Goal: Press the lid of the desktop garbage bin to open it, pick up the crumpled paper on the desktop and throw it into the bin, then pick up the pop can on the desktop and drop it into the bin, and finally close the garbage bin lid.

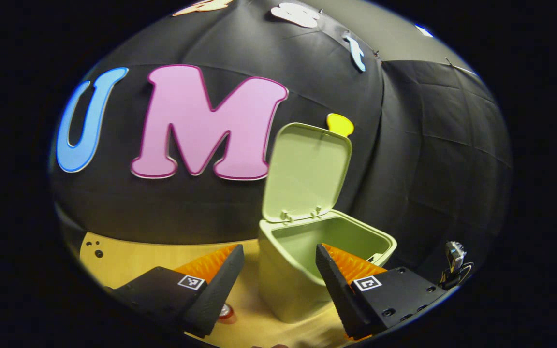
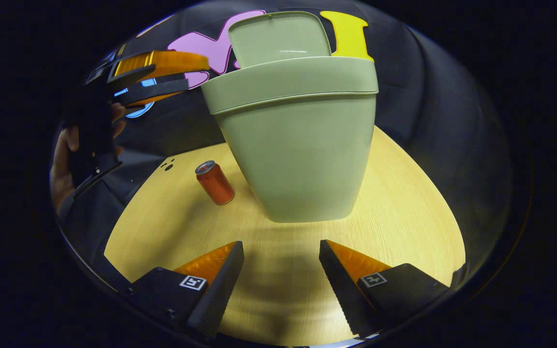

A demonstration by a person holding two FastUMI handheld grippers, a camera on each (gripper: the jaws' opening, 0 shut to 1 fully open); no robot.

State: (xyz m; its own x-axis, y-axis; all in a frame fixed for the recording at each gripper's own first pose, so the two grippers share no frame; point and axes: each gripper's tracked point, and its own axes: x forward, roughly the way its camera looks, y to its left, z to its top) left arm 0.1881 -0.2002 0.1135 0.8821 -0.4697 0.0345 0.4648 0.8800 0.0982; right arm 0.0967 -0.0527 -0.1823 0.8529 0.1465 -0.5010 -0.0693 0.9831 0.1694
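In the left gripper view we look past our left gripper (image 1: pixel 279 285) at the pale green bin (image 1: pixel 298 270), which stands on the light wooden table (image 1: pixel 128 258) at about five o'clock from the middle of the view. Its lid (image 1: pixel 307 171) is swung up, almost upright, against the black cloth wall (image 1: pixel 428 159), and the part of the bin's inside that we can see is bare. The pop can (image 1: pixel 227 313), red with a silver top, peeks out at six o'clock just beside our left finger, largely hidden by it. A small cabled device (image 1: pixel 455 258) sits at four o'clock by the wall. Our fingers stand wide apart and hold nothing; the right one crosses in front of the bin's rim, and we cannot tell whether it touches.

In the right gripper view the bin (image 2: pixel 302 145) fills the middle, lid (image 2: pixel 278 38) raised behind it at twelve o'clock. The pop can (image 2: pixel 215 182) stands tilted by the lens at nine o'clock of the bin's base, near it but apart. At ten o'clock a hand (image 2: pixel 63 164) holds the left gripper (image 2: pixel 162 77) level with the bin's rim, just beside it. Our right gripper (image 2: pixel 281 285) is spread wide over bare table (image 2: pixel 283 251), empty and touching nothing.
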